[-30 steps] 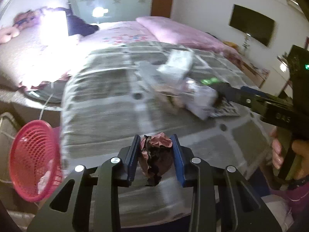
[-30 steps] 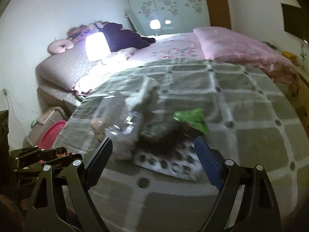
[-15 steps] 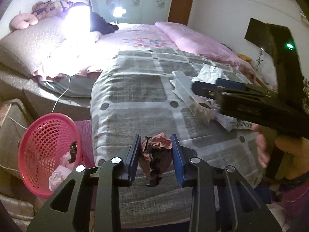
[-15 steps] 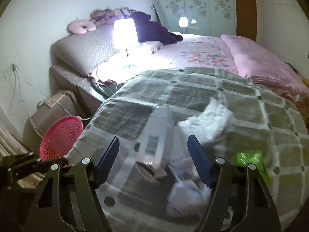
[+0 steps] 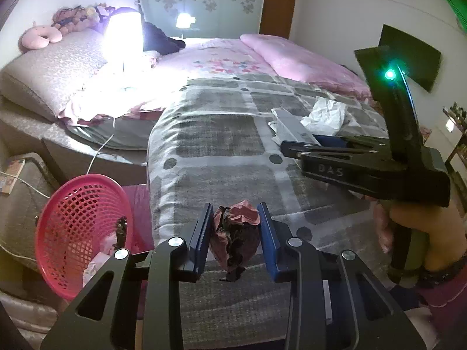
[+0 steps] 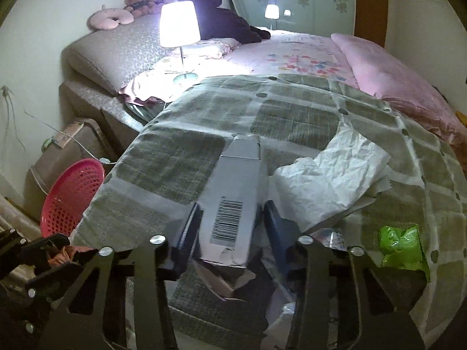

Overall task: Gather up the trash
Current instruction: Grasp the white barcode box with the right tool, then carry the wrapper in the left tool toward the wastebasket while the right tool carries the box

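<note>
- Left gripper (image 5: 235, 234): jaws narrow, clamped on a crumpled pink-and-dark wrapper (image 5: 235, 237); the wrapper hangs between the blue pads, above the near edge of the checked blanket (image 5: 216, 157).
- Pink basket (image 5: 77, 227) sits low, to the left of the left gripper, beside the bed; scraps of trash lie inside it. The wrapper is not over it.
- Right gripper (image 6: 232, 234): jaws set either side of a white carton (image 6: 233, 201) with a barcode; the pads are close on its sides, but motion blur leaves contact uncertain, so I cannot tell if it is gripped.
- From the left wrist, the right gripper (image 5: 294, 145) reaches across the blanket from the right, its tip at the carton (image 5: 292, 125).
- Torn card and paper scraps lie under the carton's near end, between the right gripper's fingers.
- Crumpled white paper (image 6: 335, 175) lies just right of the carton, on the blanket.
- Green wrapper (image 6: 402, 246) lies further right, near the blanket's edge.
- Behind: lit lamp (image 6: 178, 24) on the bed's left side, pink quilt (image 6: 388, 70) to the right, flowered wardrobe (image 5: 207, 0) at the back.
</note>
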`<state>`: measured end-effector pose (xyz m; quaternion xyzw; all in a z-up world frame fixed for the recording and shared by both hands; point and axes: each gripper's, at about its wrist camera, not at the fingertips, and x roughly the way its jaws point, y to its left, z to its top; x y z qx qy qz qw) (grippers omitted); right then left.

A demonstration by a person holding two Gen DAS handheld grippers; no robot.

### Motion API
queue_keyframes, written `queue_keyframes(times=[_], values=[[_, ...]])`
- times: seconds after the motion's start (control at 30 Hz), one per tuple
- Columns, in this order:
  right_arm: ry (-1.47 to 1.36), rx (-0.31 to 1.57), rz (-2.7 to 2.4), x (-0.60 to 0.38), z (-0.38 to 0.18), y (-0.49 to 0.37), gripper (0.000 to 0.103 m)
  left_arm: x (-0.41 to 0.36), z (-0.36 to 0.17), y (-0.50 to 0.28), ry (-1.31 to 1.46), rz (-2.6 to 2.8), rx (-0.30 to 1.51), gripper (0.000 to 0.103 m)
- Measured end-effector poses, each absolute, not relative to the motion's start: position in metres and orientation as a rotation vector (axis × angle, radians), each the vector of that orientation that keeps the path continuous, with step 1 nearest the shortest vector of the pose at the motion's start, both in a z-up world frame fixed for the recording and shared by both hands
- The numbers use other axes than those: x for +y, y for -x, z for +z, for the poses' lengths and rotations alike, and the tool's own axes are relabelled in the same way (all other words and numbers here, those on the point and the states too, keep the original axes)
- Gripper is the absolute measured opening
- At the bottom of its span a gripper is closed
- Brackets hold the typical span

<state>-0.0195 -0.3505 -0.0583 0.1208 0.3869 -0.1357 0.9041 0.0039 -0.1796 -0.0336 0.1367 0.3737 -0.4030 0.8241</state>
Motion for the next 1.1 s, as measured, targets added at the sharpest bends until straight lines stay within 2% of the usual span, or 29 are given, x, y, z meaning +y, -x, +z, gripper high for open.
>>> queue_keyframes(times=[0.17,1.1], values=[[-0.242,0.783,-0.271,-0.349,-0.052,0.024,0.032,-0.177,-0.03,-0.007,-0.28,-0.844,0.788,0.03],[-0.237,0.709,-0.126,-0.311,-0.014,0.029,0.03,-0.134,-0.001,-0.046,-0.166,-0.707,0.74,0.03]])
